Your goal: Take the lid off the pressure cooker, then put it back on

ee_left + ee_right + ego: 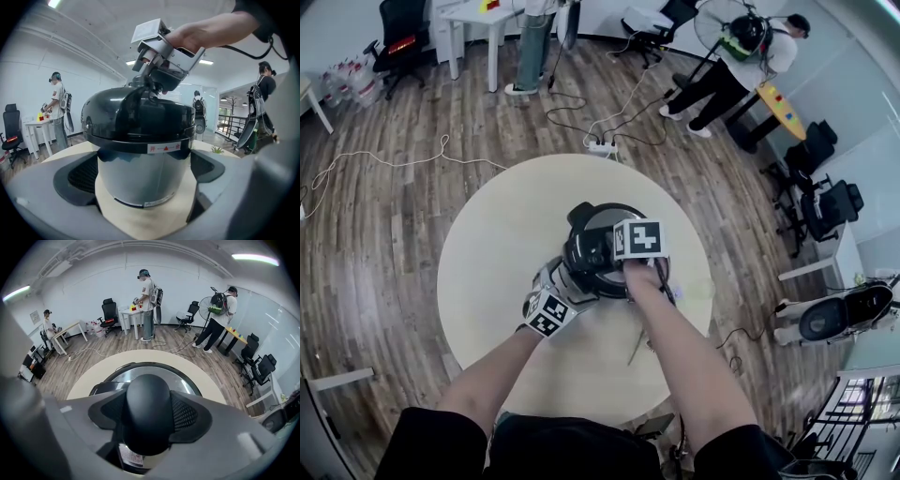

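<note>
I am looking down on the round pale beige surface (487, 272), which is filling the middle of the head view. The pressure cooker with its brushed silver cylindrical body (140, 178) is standing upright on it, a little toward 1 o'clock from the middle of the surface. The domed glossy black lid (140, 117) is sitting on the cooker, its rim meeting the top of the silver body all the way round as far as I can see.

The left gripper (577, 279) is reaching in from 7 o'clock of the cooker, nearly level. Its jaws are bracketing the silver body low down, one pad at 9 o'clock and one at 3 o'clock, and both are pressing against the metal. The right gripper (147, 86) is coming down steeply onto the top of the lid from about 5 o'clock. Its jaws are pinching the rounded black plastic handle (146, 404) on the lid's crown, the ribbed pads pressing its two sides.

A small white label with red marks (164, 148) is showing on the lid's rim, facing the left gripper.
</note>
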`<state>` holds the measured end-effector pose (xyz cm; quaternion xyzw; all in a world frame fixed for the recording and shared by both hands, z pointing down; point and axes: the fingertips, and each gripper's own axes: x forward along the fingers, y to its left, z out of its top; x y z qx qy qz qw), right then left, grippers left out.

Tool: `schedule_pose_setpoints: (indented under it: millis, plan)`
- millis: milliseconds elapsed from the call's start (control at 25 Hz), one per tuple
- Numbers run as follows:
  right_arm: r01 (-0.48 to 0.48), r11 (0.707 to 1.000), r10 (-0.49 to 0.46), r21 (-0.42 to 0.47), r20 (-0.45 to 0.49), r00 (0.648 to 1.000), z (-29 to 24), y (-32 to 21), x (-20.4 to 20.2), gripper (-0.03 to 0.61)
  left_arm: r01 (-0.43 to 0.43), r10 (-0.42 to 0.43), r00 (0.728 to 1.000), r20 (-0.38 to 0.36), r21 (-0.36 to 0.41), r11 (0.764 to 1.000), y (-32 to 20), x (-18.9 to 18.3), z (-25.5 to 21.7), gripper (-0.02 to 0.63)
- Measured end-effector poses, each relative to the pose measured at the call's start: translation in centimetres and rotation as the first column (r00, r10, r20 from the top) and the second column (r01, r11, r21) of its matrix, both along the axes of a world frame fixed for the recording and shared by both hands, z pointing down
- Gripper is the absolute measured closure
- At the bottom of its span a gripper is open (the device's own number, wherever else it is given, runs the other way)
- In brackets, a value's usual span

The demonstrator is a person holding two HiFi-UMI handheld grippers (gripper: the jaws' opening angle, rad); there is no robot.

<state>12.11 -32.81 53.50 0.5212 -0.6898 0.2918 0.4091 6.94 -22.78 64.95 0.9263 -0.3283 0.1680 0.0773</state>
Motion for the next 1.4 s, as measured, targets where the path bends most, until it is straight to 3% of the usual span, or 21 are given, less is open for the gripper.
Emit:
schedule_pose_setpoints:
  millis: [600, 880, 1080, 1200, 1400]
  plan:
    - [0.03, 0.999, -0.029, -0.021, 0.07, 0.997, -3.0, 0.6, 1.4, 0.29, 0.003, -0.003, 1.0, 0.002, -0.009, 1.0, 0.2, -0.4, 0.3, 0.023]
    - [-0.014, 0.999, 0.011, 0.03, 0.092, 0.996, -8.4, 1.0, 7.7, 0.291, 0.001, -0.001, 1.0, 0.003, -0.009, 1.0, 0.2, -0.4, 0.5, 0.023]
    - [0.006, 0.999, -0.006, 0.049, 0.011, 1.0, -11.3, 3.0, 12.7, 0.291, 0.001, -0.001, 1.0, 0.002, -0.005, 1.0, 0.0, -0.5, 0.3, 0.023]
    - [0.032, 0.999, -0.03, 0.039, -0.036, 0.999, -11.7, 5.2, 15.0, 0.291, 0.003, -0.003, 1.0, 0.005, -0.01, 1.0, -0.2, -0.4, 0.2, 0.023]
    - [0.034, 0.999, -0.034, 0.012, -0.032, 0.999, -9.6, 11.6, 18.1, 0.291, 0.006, -0.006, 1.0, 0.015, -0.019, 1.0, 1.2, 0.2, 1.3, 0.023]
